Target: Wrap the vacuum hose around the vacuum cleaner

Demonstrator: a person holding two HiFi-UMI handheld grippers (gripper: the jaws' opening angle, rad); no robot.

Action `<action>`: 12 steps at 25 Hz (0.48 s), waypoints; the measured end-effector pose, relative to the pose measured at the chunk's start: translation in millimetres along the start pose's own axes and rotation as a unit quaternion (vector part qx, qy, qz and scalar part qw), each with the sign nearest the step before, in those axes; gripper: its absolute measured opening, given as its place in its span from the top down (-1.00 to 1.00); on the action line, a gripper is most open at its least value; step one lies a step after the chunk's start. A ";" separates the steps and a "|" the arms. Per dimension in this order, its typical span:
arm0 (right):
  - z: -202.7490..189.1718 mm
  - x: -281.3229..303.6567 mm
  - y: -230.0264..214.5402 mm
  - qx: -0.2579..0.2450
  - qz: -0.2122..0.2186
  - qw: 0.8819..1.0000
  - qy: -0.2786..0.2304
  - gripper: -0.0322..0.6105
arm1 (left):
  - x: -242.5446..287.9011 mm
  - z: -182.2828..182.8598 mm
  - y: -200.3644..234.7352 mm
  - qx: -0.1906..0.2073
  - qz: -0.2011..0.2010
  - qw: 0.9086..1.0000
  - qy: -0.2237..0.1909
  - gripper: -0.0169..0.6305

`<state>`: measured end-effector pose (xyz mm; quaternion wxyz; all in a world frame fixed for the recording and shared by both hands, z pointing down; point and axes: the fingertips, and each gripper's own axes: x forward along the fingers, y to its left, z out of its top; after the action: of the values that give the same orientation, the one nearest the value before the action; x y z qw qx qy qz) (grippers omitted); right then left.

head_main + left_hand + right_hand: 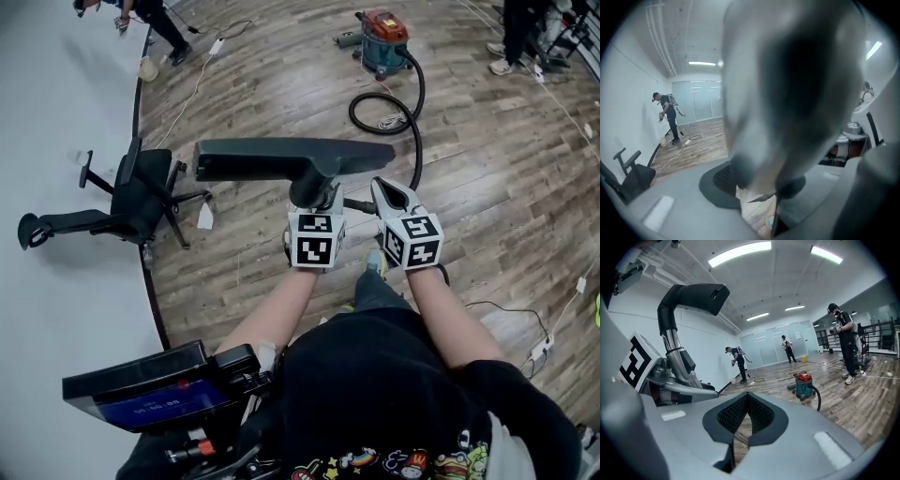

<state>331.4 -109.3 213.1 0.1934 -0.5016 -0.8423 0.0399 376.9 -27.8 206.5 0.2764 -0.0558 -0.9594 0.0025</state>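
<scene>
The red and teal vacuum cleaner stands far off on the wood floor, also visible in the right gripper view. Its black hose loops on the floor and runs back toward me. My left gripper is shut on the vacuum wand just below the wide black floor nozzle, held raised. In the left gripper view that wand is a blur filling the frame above the left gripper. My right gripper sits beside it, shut, with nothing between its pads. The nozzle rises to its left.
A black office chair lies tipped by the curved white wall at left. A white cable runs along the floor at the back. A power strip with cord lies at right. People stand at the far corners.
</scene>
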 end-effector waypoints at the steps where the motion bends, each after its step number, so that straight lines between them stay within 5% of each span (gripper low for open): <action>1: 3.7 8.9 -9.7 0.002 0.001 1.000 0.000 0.83 | 13.3 5.4 1.4 0.010 0.000 1.000 0.006 0.45; 12: 39.6 90.6 -100.1 0.031 0.016 0.999 0.003 0.83 | 122.7 59.5 7.4 0.031 -0.003 0.999 0.044 0.46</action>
<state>195.7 -75.7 228.6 0.2108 -0.5090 -0.8318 0.0680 242.9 -5.6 220.9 0.3202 -0.0447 -0.9458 0.0294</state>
